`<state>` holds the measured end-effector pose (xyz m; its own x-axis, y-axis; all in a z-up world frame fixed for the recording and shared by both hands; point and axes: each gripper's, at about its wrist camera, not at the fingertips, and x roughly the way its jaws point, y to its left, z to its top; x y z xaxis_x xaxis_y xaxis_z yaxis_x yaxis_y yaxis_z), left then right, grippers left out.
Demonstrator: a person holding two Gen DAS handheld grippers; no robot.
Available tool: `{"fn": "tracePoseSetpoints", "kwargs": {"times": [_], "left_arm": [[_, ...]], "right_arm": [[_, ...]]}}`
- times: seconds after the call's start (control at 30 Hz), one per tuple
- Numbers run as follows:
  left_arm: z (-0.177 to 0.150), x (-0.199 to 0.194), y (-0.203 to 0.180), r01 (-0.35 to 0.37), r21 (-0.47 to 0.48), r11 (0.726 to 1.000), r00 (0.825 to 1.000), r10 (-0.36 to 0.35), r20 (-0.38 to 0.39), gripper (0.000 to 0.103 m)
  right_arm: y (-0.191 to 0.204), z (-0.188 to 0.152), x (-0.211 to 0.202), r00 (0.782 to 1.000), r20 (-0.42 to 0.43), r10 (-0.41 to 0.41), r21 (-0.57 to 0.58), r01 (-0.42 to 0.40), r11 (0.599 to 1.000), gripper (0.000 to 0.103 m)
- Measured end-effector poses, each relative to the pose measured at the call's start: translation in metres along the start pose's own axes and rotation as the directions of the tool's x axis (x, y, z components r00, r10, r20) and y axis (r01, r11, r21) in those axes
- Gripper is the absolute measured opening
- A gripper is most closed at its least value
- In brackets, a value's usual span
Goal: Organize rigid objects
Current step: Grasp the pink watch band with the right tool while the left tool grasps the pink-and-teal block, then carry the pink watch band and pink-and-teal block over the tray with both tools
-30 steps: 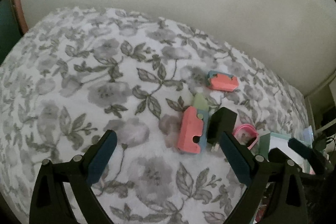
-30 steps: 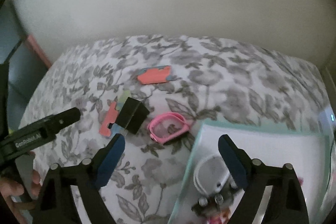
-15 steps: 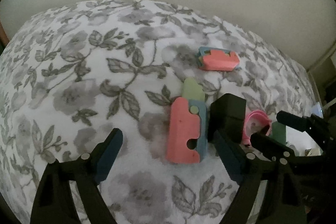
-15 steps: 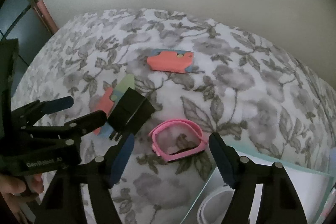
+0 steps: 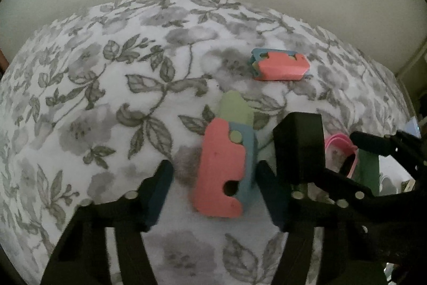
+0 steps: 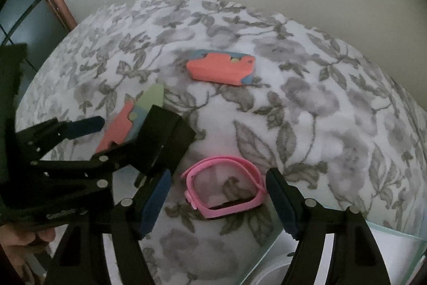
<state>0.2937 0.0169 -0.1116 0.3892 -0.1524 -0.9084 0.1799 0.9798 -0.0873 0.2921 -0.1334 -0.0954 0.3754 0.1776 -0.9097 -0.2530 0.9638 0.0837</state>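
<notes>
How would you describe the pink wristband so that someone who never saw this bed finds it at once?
Start from the bed cover with grey flowers and go to its near edge, by the corner of the glass-edged tray. There the pink wristband lies flat, right of the black block. It is the only hollow loop; the coral toys beside it are solid slabs.

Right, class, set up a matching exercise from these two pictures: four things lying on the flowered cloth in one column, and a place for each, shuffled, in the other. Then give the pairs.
Things:
1. pink band
2. black block
3. near toy, with a green tip
4. far toy, no green tip

Places:
A. alone, nearest the wall
B. between the left tool's fingers
C. between the right tool's fingers
D. between the near toy and the pink band

Pairs: 1-C, 2-D, 3-B, 4-A
</notes>
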Motion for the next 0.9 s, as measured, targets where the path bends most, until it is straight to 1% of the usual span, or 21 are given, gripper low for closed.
{"fn": "tracePoseSetpoints", "kwargs": {"times": [0.07,0.1,0.17,0.27,0.3,0.33,0.37,0.4,0.5,0.7,0.9], "left_arm": [[-0.002,-0.002,0.002,-0.005,0.006,1.0,1.0,0.005,0.002,0.054],[-0.002,-0.002,0.003,-0.009,0.005,1.0,1.0,0.009,0.002,0.049],[-0.003,-0.001,0.005,-0.014,0.004,1.0,1.0,0.014,0.0,0.046],[-0.005,-0.004,0.007,-0.015,0.004,1.0,1.0,0.015,-0.007,0.046],[-0.006,-0.004,0.007,-0.016,0.007,1.0,1.0,0.016,-0.01,0.045],[-0.007,-0.005,0.007,-0.016,0.007,1.0,1.0,0.017,-0.013,0.045],[-0.008,-0.006,0.006,-0.016,0.006,1.0,1.0,0.016,-0.017,0.045],[-0.009,-0.007,0.006,-0.016,0.004,1.0,1.0,0.016,-0.021,0.045],[-0.012,-0.016,0.006,-0.009,-0.008,1.0,1.0,0.008,-0.027,0.044],[-0.02,-0.04,0.005,0.007,-0.031,0.999,1.0,-0.008,-0.019,0.044],[-0.029,-0.075,-0.003,0.036,-0.055,0.998,0.999,-0.036,0.011,0.044]], "right_arm": [[0.002,0.0,0.002,1.0,-0.005,-0.013,-0.01,0.013,1.0,0.076],[0.003,-0.001,0.003,1.0,-0.011,-0.019,-0.014,0.019,1.0,0.076],[0.007,-0.001,0.005,0.999,-0.017,-0.037,-0.026,0.036,0.999,0.076],[0.014,-0.002,0.009,0.996,-0.027,-0.087,-0.051,0.086,0.995,0.076],[0.016,-0.002,0.01,0.994,-0.03,-0.101,-0.059,0.099,0.993,0.075],[0.019,-0.004,0.012,0.991,-0.037,-0.127,-0.076,0.124,0.989,0.068],[0.021,-0.005,0.013,0.989,-0.04,-0.146,-0.084,0.142,0.986,0.068],[0.022,-0.005,0.012,0.989,-0.035,-0.146,-0.078,0.143,0.987,0.068],[0.019,-0.008,0.007,0.992,-0.029,-0.125,-0.019,0.124,0.992,0.067],[0.015,-0.02,-0.019,0.999,0.025,-0.045,0.094,0.043,0.995,0.067],[0.021,-0.037,-0.062,0.996,0.088,-0.029,0.132,0.017,0.991,0.067]]}}
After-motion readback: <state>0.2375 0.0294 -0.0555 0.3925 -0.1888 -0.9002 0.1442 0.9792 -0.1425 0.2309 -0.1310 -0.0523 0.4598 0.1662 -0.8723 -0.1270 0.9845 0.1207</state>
